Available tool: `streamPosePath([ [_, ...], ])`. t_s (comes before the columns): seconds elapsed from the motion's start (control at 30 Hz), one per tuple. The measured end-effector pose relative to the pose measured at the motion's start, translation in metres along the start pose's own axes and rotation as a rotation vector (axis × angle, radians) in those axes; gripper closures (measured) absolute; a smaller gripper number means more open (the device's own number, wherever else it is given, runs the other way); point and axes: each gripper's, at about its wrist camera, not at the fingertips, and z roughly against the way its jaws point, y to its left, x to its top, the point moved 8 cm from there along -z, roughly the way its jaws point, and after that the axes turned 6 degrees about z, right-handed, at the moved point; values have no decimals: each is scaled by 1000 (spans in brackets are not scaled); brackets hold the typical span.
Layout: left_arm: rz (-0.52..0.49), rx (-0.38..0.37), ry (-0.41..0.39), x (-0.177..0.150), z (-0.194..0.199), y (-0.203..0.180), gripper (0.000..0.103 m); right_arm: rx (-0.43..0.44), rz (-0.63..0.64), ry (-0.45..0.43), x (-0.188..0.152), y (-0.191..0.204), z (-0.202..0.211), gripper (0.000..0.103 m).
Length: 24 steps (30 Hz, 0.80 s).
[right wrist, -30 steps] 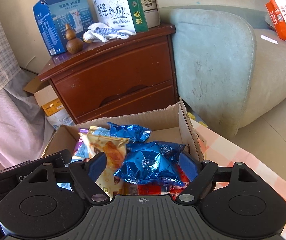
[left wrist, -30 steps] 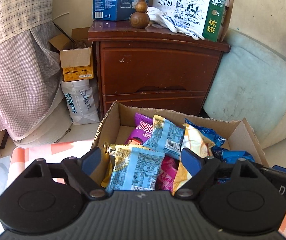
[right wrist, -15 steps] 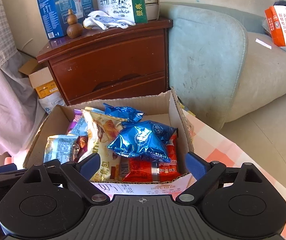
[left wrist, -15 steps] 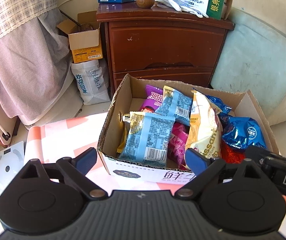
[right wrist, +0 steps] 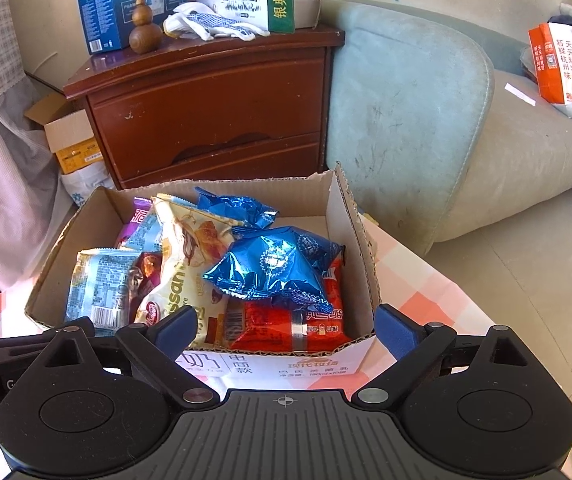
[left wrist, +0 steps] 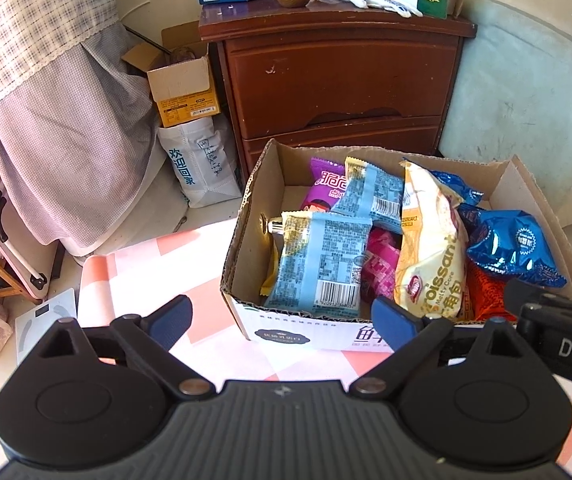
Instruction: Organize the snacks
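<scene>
An open cardboard box (left wrist: 246, 216) (right wrist: 350, 216) stands on a pink-checked tablecloth (left wrist: 134, 272) and holds several snack packs: a light-blue pack (left wrist: 322, 264), a cream croissant pack (left wrist: 430, 248) (right wrist: 190, 256), a shiny blue foil pack (left wrist: 514, 244) (right wrist: 278, 268), a red pack (right wrist: 298, 320) and a purple pack (left wrist: 324, 184). My left gripper (left wrist: 282, 320) is open and empty, in front of the box's near left corner. My right gripper (right wrist: 286, 328) is open and empty, in front of the box's near wall.
A brown wooden nightstand (left wrist: 334, 80) (right wrist: 214, 100) stands behind the box, with milk cartons and a wooden gourd (right wrist: 144, 28) on top. A pale green sofa (right wrist: 426, 120) is to the right. A small carton (left wrist: 182, 88) and a white bag (left wrist: 198, 168) sit on the floor left.
Both grippers have pulled back and up from over the box. The snacks that lay between the fingers now lie in the box, and the box's front wall has come into view.
</scene>
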Motion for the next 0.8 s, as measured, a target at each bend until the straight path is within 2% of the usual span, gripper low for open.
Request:
streamPosePath([
  [0.3,28,-6,32,-3,-3,2,7,-24,10,27,-3,0,-5,5],
  [0.8,22,3,40,-5,-5,2,7,-59,9,27,-3,-1,-6,5],
])
